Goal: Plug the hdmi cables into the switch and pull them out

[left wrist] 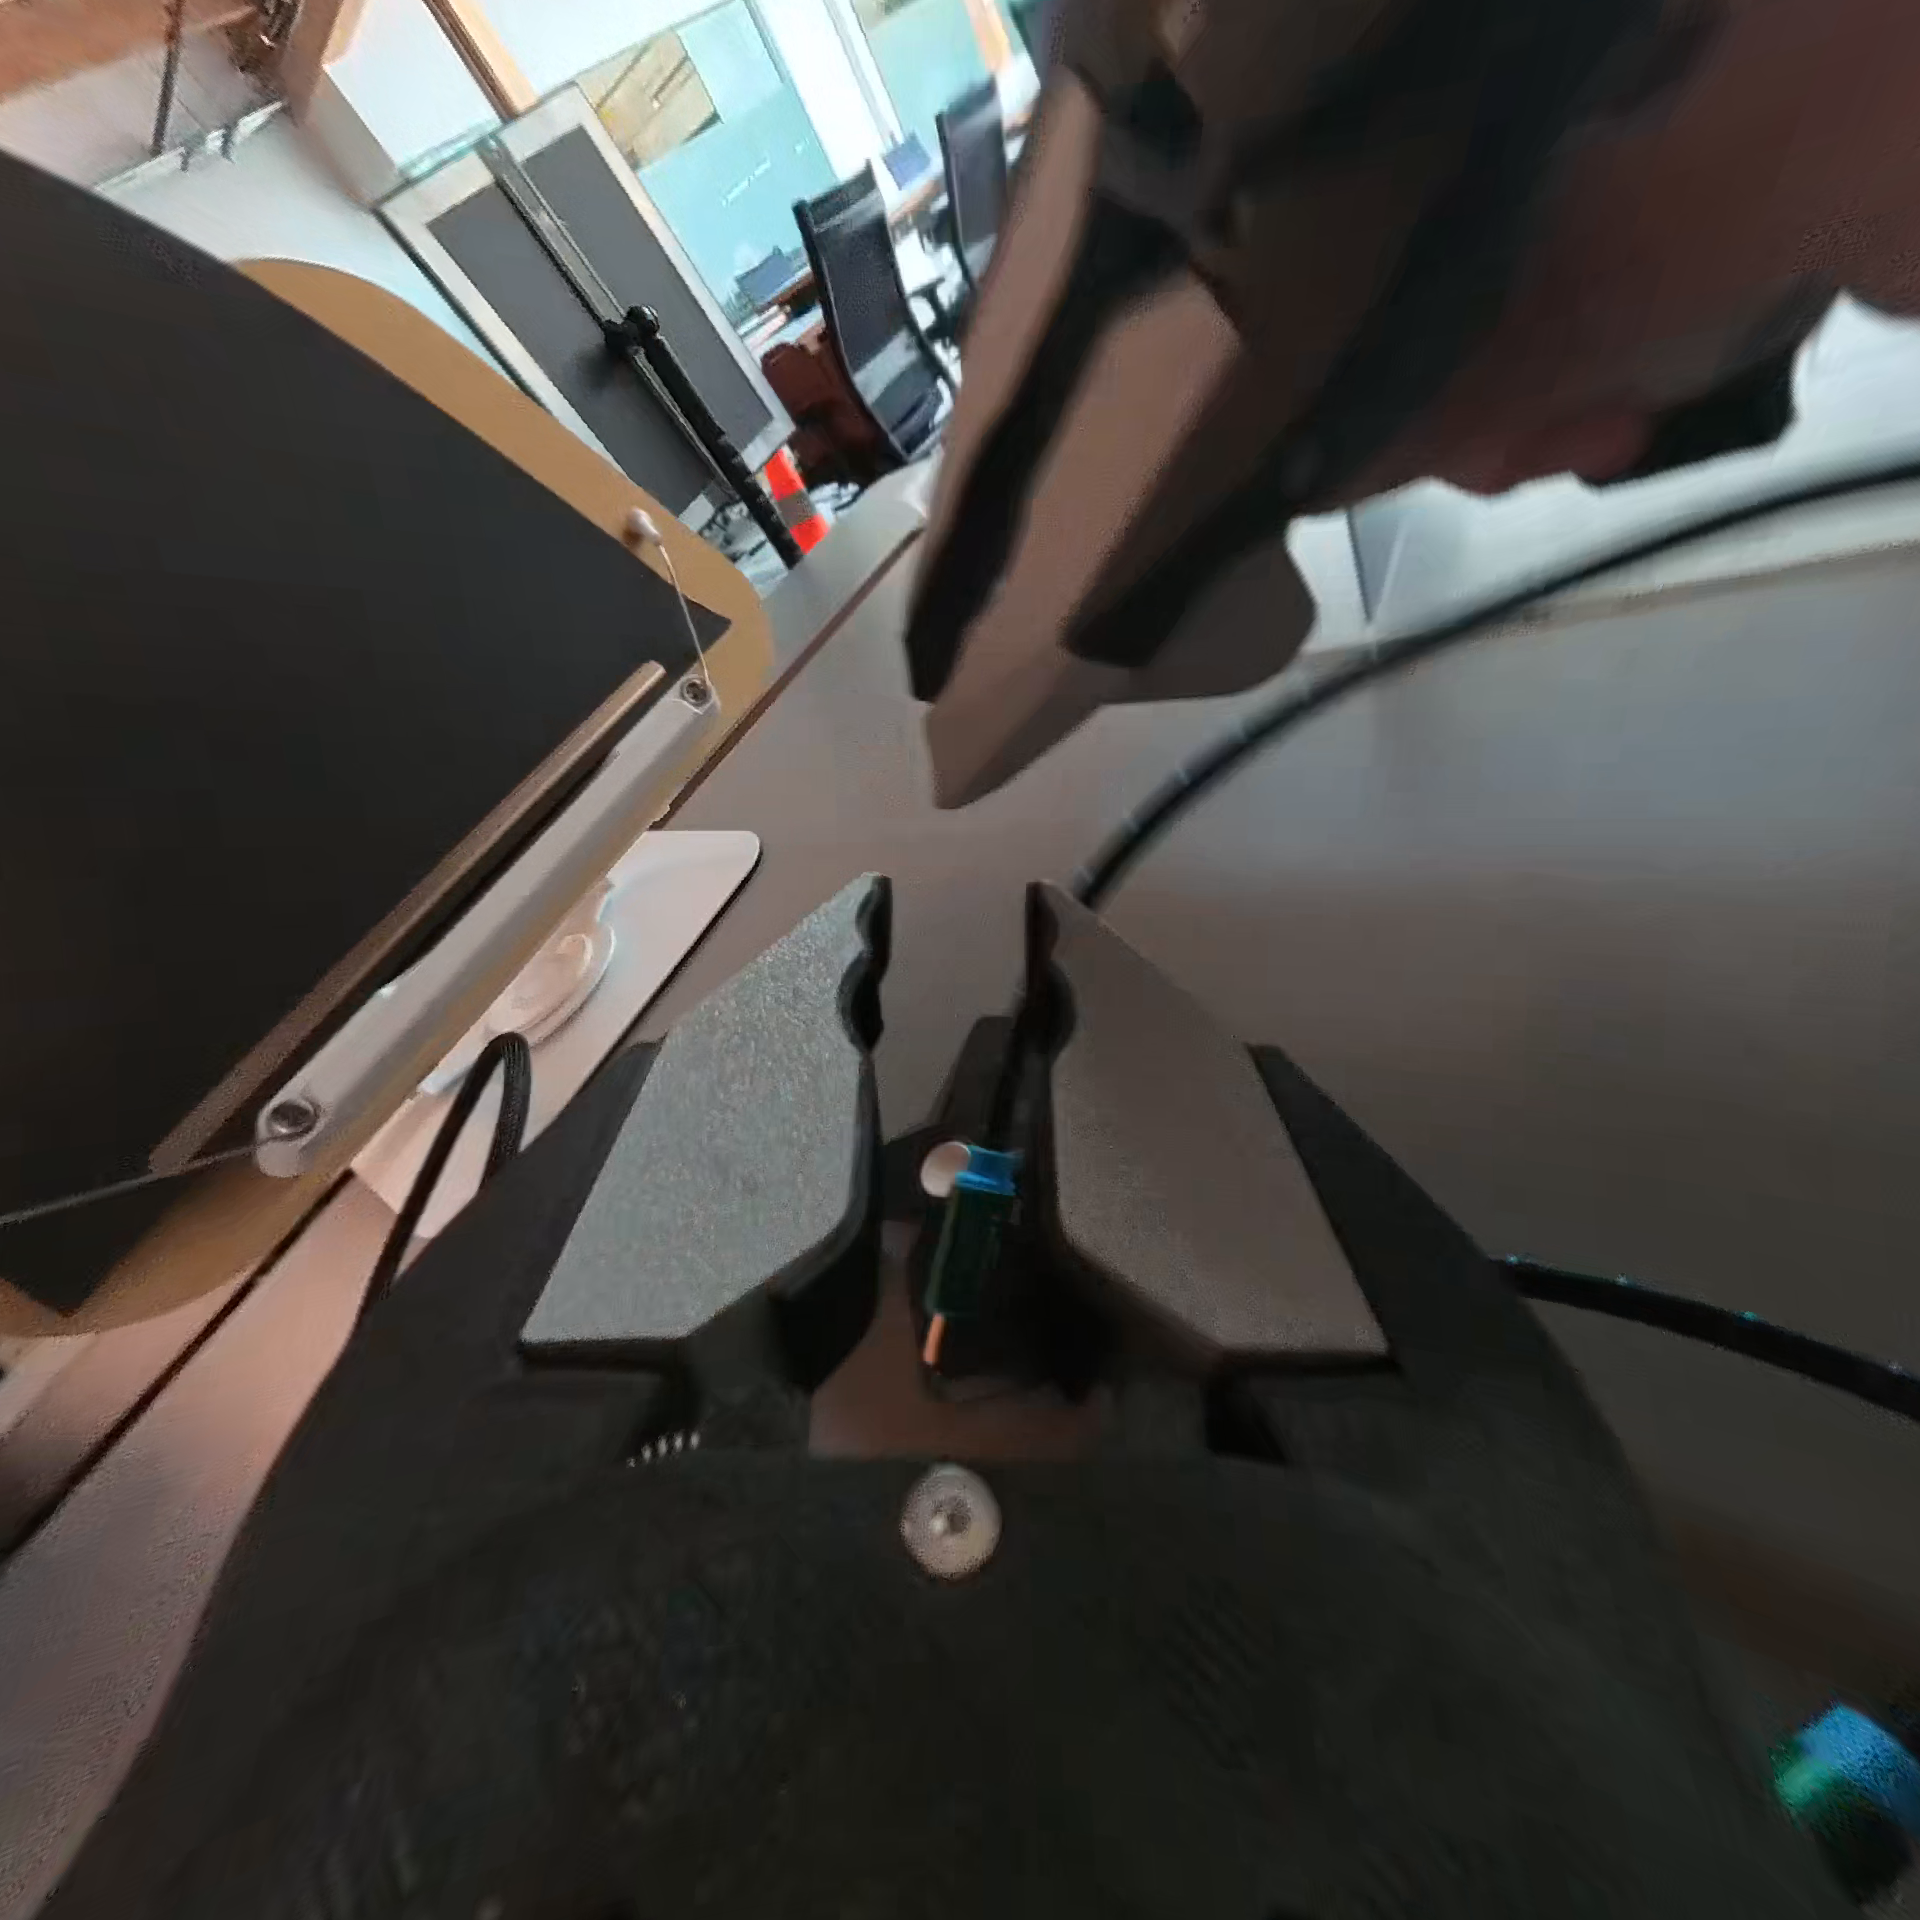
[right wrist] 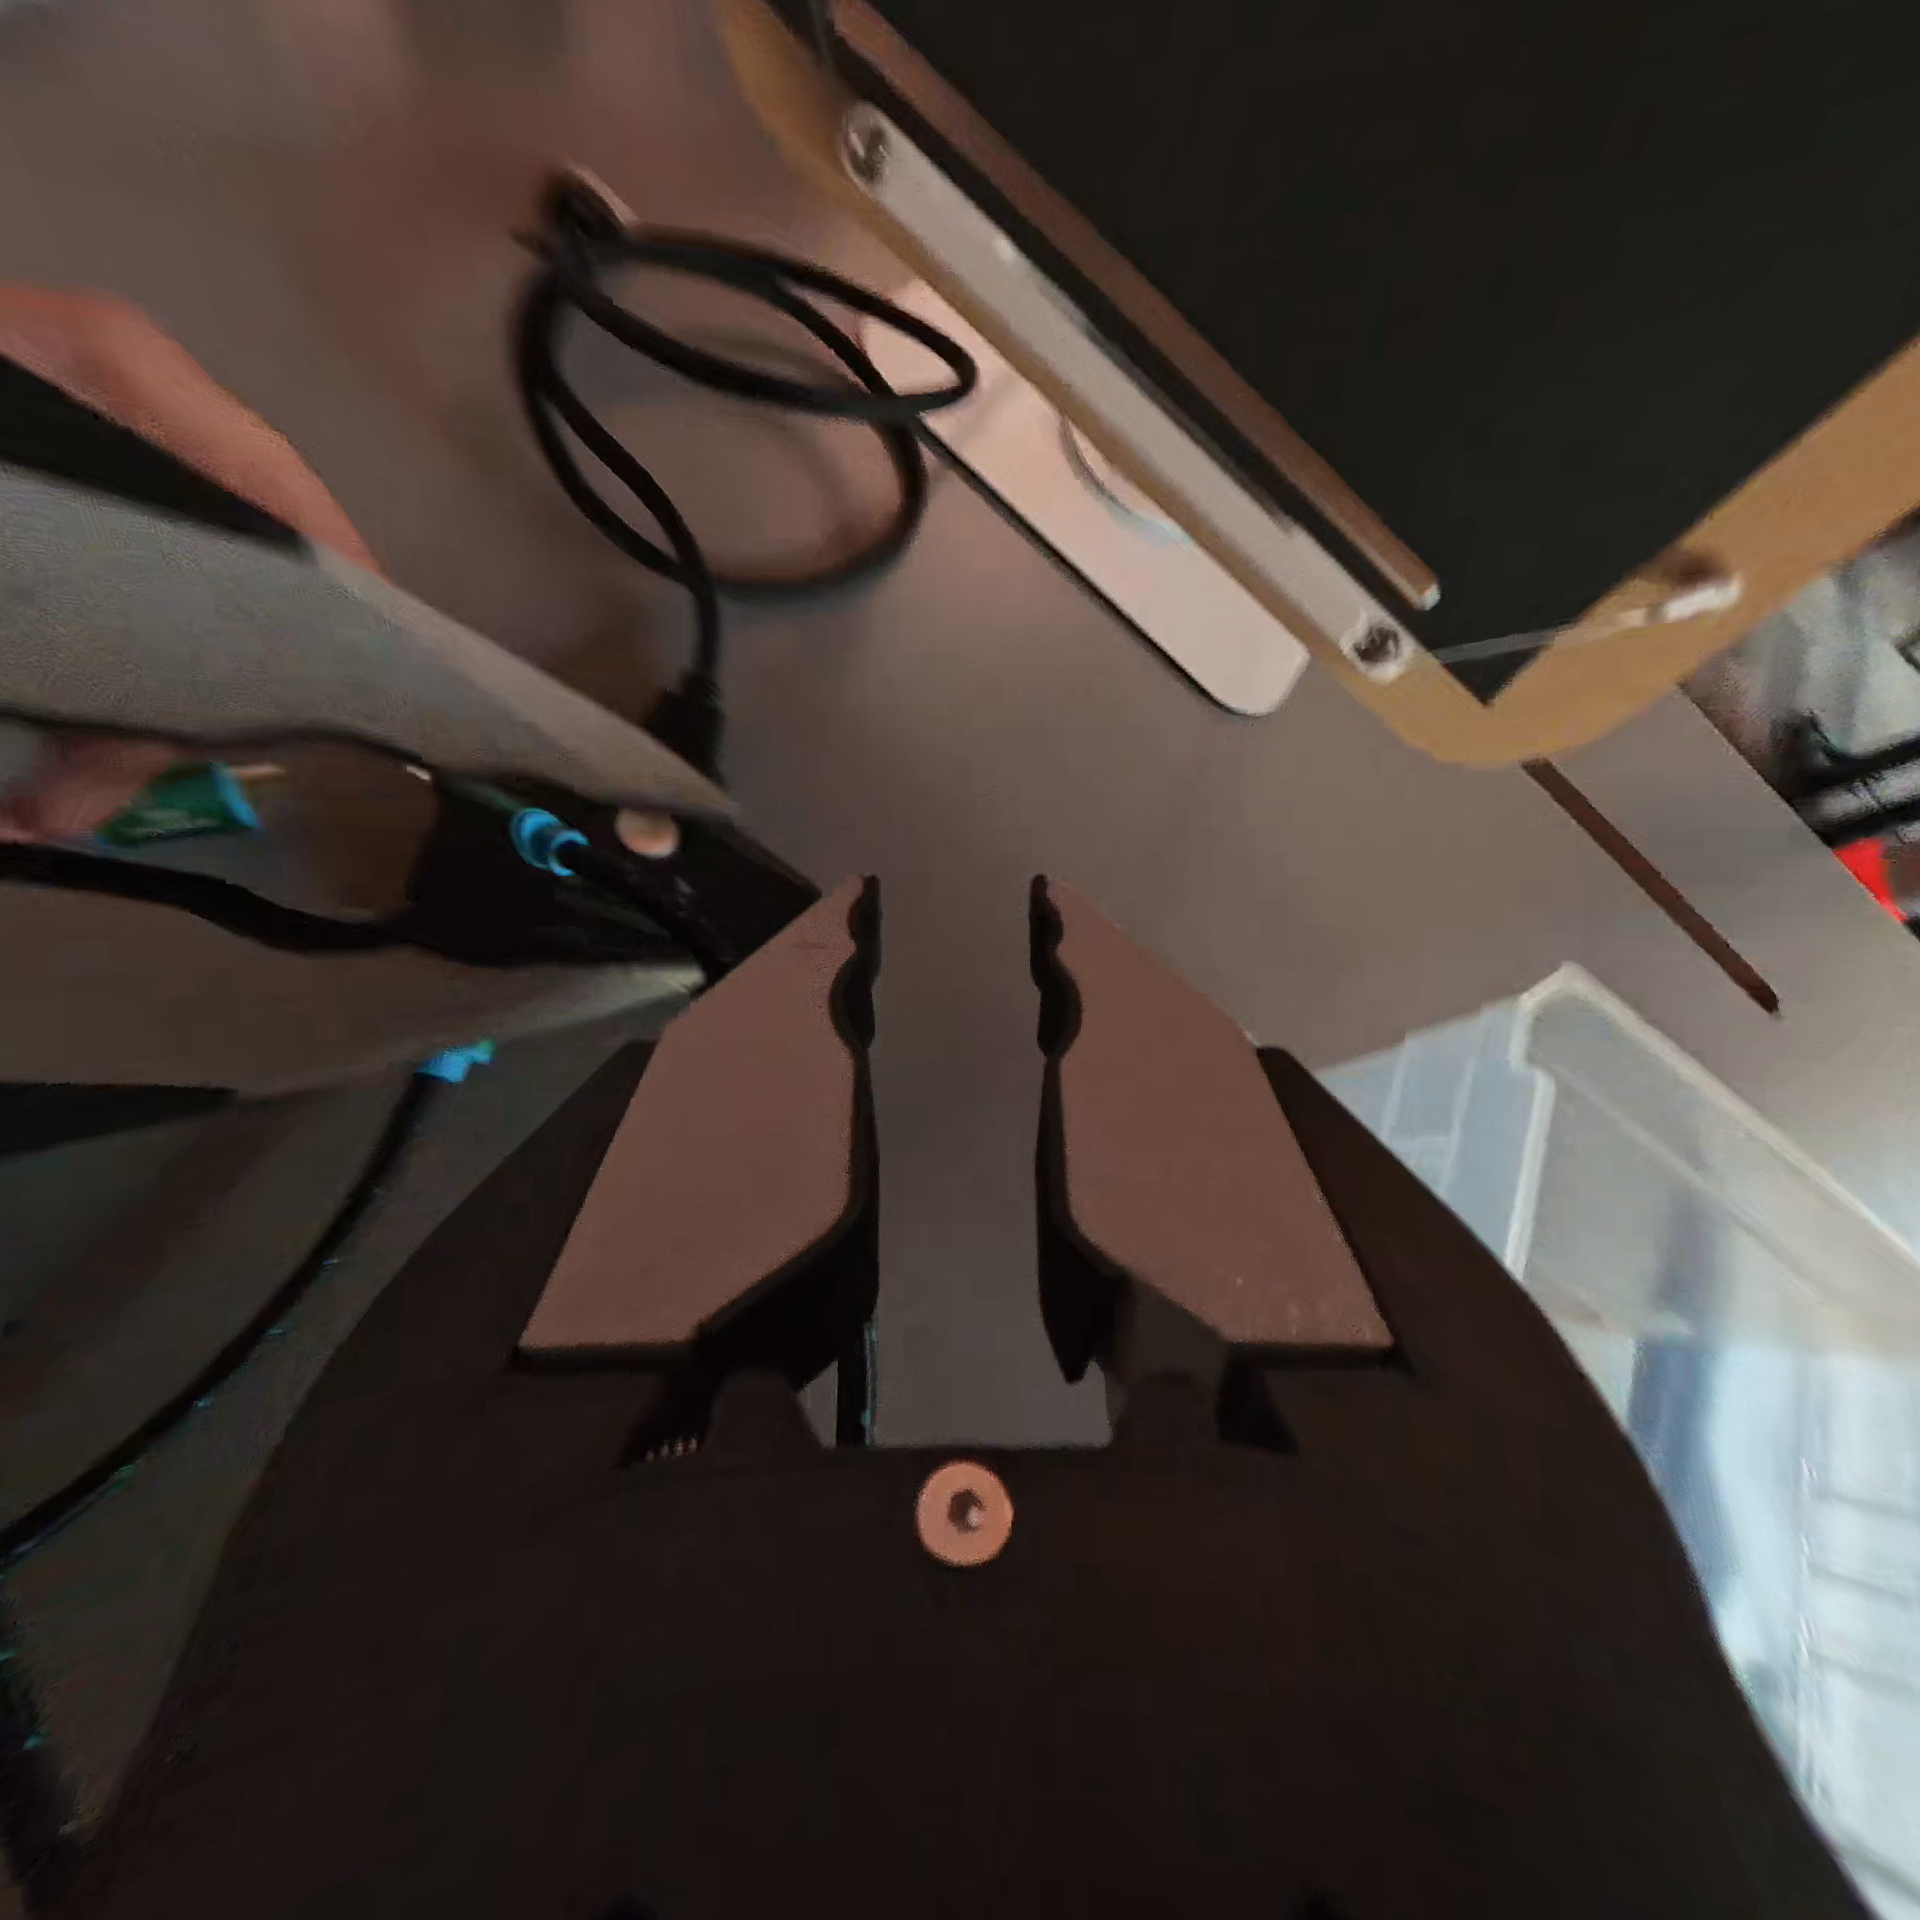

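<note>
In the left wrist view my left gripper (left wrist: 958,894) is open, with bare table showing between the fingertips. A black cable (left wrist: 1351,665) curves in from the upper right and passes behind the right finger (left wrist: 1143,1091). A dark piece lies against that finger's inner side and the left pad stands clear of it. My right gripper (right wrist: 954,894) is open and empty over the dark table (right wrist: 987,748). It also shows blurred in the left wrist view (left wrist: 997,707), above and beyond the left fingertips. The left gripper (right wrist: 717,894) sits close at the left in the right wrist view. I cannot make out the switch.
A coiled black cable (right wrist: 707,416) with its plug end (right wrist: 686,717) lies on the table beyond the grippers. A wood-framed black panel (left wrist: 260,623) and a monitor stand base (left wrist: 675,894) stand at the left. A clear plastic bin (right wrist: 1610,1195) is at the right. Another cable (left wrist: 1662,1340) runs off right.
</note>
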`<move>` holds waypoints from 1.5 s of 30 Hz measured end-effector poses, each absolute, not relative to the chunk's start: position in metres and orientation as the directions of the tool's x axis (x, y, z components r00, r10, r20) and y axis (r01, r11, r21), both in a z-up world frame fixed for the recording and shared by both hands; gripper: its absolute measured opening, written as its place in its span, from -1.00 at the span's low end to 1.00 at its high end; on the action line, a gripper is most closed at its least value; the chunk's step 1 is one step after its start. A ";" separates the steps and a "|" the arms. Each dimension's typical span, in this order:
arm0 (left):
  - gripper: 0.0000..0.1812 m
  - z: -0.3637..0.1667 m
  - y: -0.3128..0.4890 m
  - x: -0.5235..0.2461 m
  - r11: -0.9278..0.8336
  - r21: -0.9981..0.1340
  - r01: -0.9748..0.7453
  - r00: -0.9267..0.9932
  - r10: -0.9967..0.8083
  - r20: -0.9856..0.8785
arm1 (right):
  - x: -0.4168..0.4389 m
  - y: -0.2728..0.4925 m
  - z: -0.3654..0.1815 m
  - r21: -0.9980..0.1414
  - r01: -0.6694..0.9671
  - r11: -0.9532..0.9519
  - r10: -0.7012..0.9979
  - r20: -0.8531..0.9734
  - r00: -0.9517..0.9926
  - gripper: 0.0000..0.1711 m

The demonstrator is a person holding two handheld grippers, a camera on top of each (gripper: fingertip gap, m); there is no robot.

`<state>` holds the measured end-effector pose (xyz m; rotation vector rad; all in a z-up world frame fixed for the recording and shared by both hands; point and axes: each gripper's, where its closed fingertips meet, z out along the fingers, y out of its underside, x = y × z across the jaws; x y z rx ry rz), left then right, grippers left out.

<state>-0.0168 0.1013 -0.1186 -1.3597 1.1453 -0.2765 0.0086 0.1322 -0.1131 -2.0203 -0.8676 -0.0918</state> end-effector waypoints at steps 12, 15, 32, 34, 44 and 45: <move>-0.65 -0.116 0.140 -0.052 0.083 -0.920 -0.384 0.656 -0.676 -0.335 | -0.022 0.089 -0.157 -0.726 0.499 -0.474 0.697 0.037 0.717 -0.43; -0.68 -0.114 0.144 -0.058 0.065 -0.928 -0.366 0.682 -0.660 -0.315 | -0.019 0.082 -0.167 -0.709 0.544 -0.449 0.696 0.104 0.710 -0.51; -0.74 -0.116 0.149 -0.063 0.045 -0.932 -0.359 0.690 -0.660 -0.297 | 0.026 0.153 -0.157 -0.659 0.566 -0.495 0.453 0.360 0.815 -0.63; -0.75 -0.115 0.151 -0.065 0.043 -0.934 -0.354 0.696 -0.655 -0.294 | 0.000 0.164 -0.143 -0.747 0.473 -0.467 0.511 0.209 0.834 -0.59; -0.74 -0.131 0.152 -0.060 0.034 -0.911 -0.410 0.666 -0.671 -0.325 | -0.041 0.202 -0.123 -0.934 0.267 -0.236 0.616 0.069 0.784 -0.57; -0.75 -0.131 0.151 -0.058 0.032 -0.919 -0.393 0.665 -0.681 -0.308 | -0.042 0.199 -0.119 -0.943 0.259 -0.207 0.624 0.077 0.778 -0.56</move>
